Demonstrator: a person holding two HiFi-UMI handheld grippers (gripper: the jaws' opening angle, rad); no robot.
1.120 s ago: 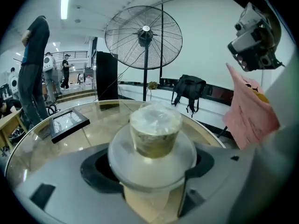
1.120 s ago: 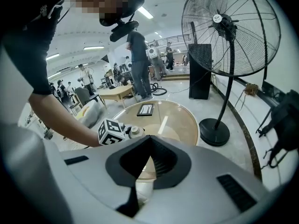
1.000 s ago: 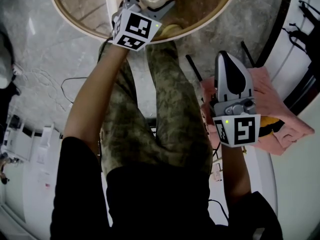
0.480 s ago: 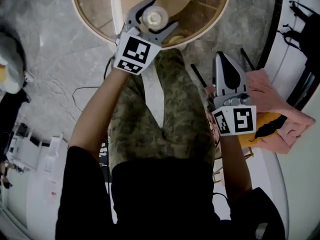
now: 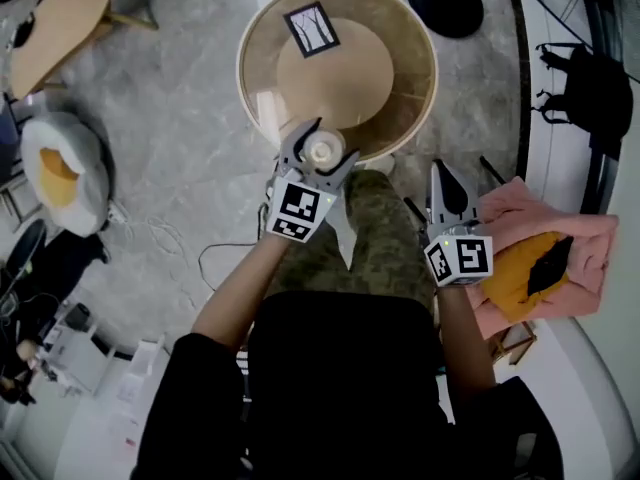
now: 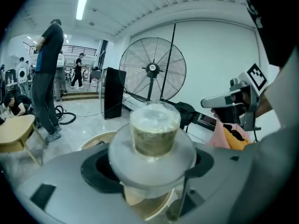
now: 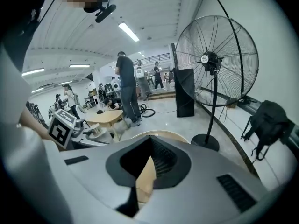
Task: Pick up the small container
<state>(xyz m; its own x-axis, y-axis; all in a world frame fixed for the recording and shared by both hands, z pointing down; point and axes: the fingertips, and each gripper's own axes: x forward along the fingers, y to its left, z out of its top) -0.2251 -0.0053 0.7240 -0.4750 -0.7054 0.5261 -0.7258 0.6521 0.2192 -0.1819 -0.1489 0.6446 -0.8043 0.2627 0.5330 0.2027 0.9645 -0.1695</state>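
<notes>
Your left gripper [image 5: 322, 144] clamps its jaws on the small container [image 6: 154, 129], kept upright above the near edge of the round table [image 5: 375, 28], likely against spills, while your right gripper [image 5: 442, 172] hangs aside, pinched shut and empty

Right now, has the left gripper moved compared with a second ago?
Yes. Judged against the round table, the left gripper, shut on the small container, has drawn back toward the table's near rim, though the head camera shifted too.
</notes>
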